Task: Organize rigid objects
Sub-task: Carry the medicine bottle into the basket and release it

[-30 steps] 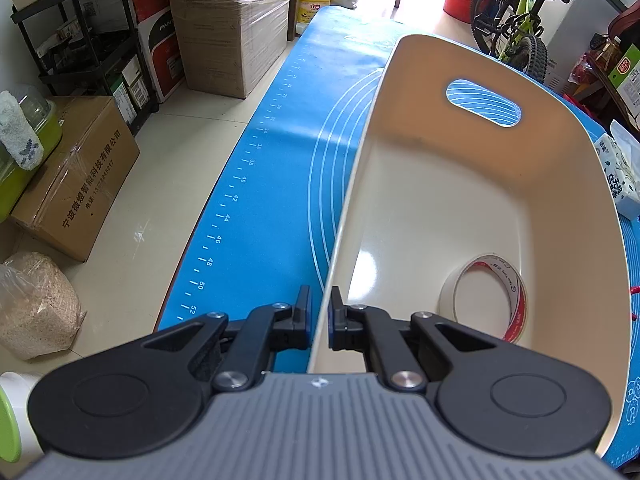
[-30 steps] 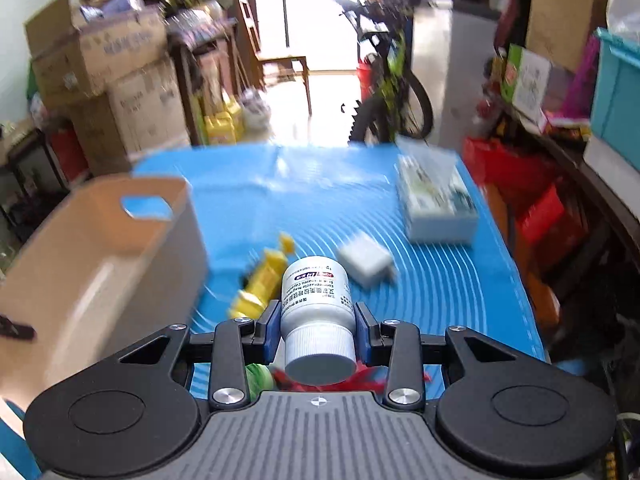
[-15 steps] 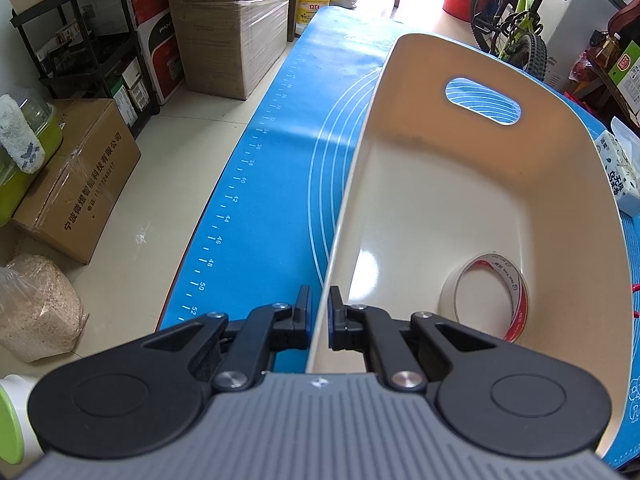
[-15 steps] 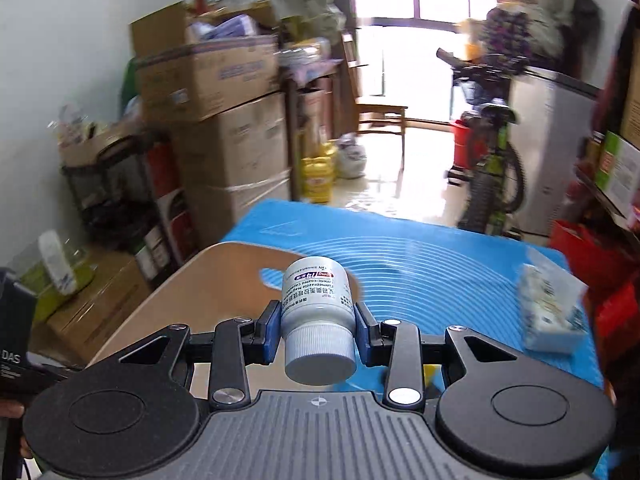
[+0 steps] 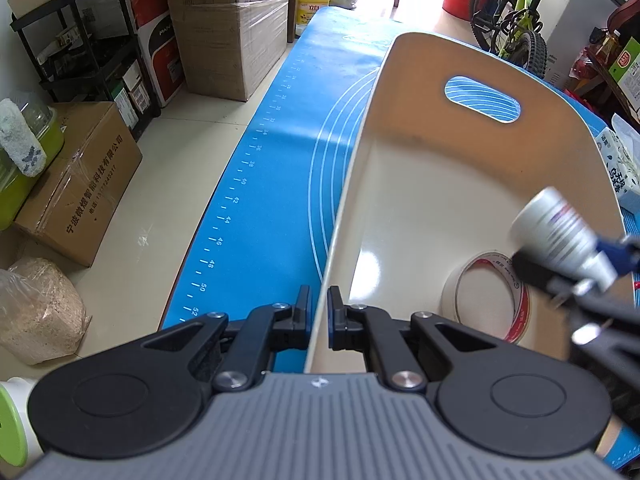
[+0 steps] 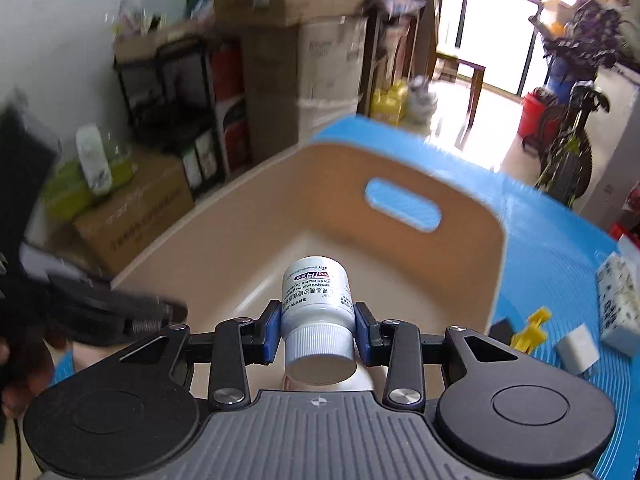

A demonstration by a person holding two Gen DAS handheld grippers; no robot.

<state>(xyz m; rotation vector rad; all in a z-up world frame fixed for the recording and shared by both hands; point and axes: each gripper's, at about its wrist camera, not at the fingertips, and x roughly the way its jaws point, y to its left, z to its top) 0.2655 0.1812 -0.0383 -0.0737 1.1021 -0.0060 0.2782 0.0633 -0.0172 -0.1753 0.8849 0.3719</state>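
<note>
Right gripper (image 6: 316,332) is clamped on the white plastic pill bottle with the ribbed cap (image 6: 316,312), blue pads squeezing its body from both sides, cap end toward the camera, the bottle tilted down over the open top of the cream, smooth-walled plastic bin with the oval handle cut-out (image 6: 472,256). From the left wrist view it hangs near the bin's right wall, above the roll of tape with the red-printed core (image 5: 486,300) lying on the bin floor. Over on the near left rim, the left gripper (image 5: 319,316) is pinched hard on the bin's thin wall, steadying it on the blue-matted surface (image 5: 288,160).

This looks like the drop-off step for the bottle. Next it needs lowering clear of the tape roll, then a release. Outside the bin, by the surface's right edge, a yellow clip (image 6: 530,330), a white charger block (image 6: 578,350) and a tissue pack (image 6: 618,304) wait.
</note>
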